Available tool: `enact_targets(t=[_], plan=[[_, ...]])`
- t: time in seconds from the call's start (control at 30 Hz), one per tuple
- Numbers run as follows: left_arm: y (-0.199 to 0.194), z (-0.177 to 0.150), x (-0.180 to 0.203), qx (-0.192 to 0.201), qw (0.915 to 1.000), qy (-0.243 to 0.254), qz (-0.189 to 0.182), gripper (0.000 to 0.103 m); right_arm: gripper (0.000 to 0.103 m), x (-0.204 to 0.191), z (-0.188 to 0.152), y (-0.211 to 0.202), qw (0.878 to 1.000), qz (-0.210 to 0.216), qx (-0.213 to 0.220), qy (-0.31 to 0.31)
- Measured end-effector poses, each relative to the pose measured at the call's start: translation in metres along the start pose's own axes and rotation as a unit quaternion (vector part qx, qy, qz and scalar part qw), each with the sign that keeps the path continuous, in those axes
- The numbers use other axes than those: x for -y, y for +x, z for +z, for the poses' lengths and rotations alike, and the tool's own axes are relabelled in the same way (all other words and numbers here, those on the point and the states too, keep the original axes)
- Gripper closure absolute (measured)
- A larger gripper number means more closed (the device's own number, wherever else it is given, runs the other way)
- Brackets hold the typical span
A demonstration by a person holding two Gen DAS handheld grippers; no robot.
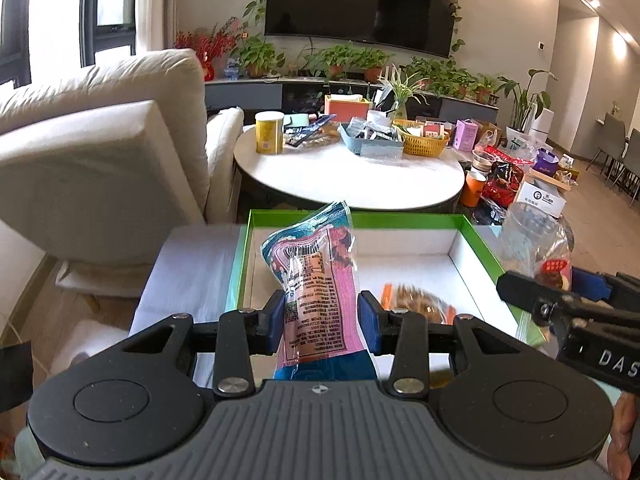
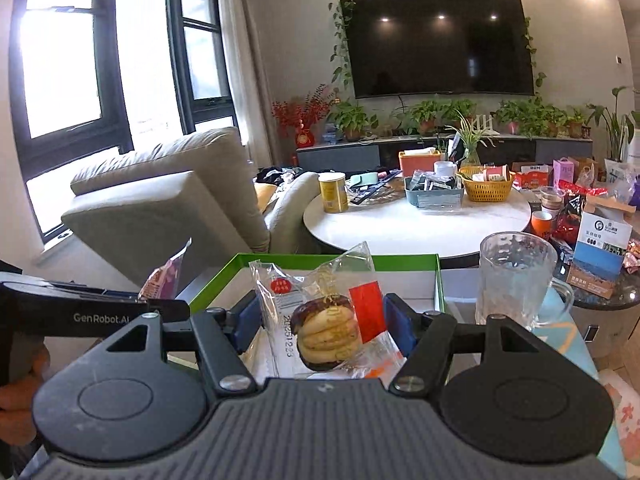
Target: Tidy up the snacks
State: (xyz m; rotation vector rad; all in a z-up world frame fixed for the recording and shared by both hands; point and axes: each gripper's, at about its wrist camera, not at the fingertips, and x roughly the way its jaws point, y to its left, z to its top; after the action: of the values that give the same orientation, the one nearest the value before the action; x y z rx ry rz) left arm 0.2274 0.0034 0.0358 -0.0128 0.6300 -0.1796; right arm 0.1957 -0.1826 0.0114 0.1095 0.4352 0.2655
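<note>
Left gripper (image 1: 322, 318) clamps a pink-and-blue snack packet (image 1: 316, 280) upright over the near left part of the green-rimmed white box (image 1: 472, 236); one orange-striped snack pack (image 1: 416, 300) lies inside it. Right gripper (image 2: 324, 326) pinches a clear-wrapped stacked pastry (image 2: 326, 330) over the box's near right side. An empty glass mug (image 2: 518, 280) stands just right of the box; blue and yellow baskets (image 2: 486, 190), both full, sit on the far round table (image 2: 400, 224).

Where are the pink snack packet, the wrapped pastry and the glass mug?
pink snack packet (image 1: 316, 280), left wrist view, printed back of the wrapper.
wrapped pastry (image 2: 326, 330), right wrist view, the stacked cakes inside.
glass mug (image 2: 516, 280), right wrist view, its ribbed wall.
</note>
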Motion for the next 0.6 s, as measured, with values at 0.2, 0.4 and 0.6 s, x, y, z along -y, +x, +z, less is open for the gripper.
enact_targets(t=[0.2, 0.4, 0.6], plan=[[0.036, 0.004, 0.000, -0.028, 0.9994, 0.016, 0.009, 0.059, 0.038, 0.006, -0.003, 0.024, 1.000, -0.013, -0.022, 0.008], [0.050, -0.012, -0.017, -0.077, 0.9969, -0.010, 0.014, 0.048, 0.037, 0.010, -0.018, 0.044, 0.996, -0.043, -0.065, 0.034], [0.024, -0.024, -0.032, -0.079, 0.9968, -0.012, -0.013, 0.045, 0.037, 0.006, -0.023, 0.034, 0.995, -0.028, -0.086, 0.048]])
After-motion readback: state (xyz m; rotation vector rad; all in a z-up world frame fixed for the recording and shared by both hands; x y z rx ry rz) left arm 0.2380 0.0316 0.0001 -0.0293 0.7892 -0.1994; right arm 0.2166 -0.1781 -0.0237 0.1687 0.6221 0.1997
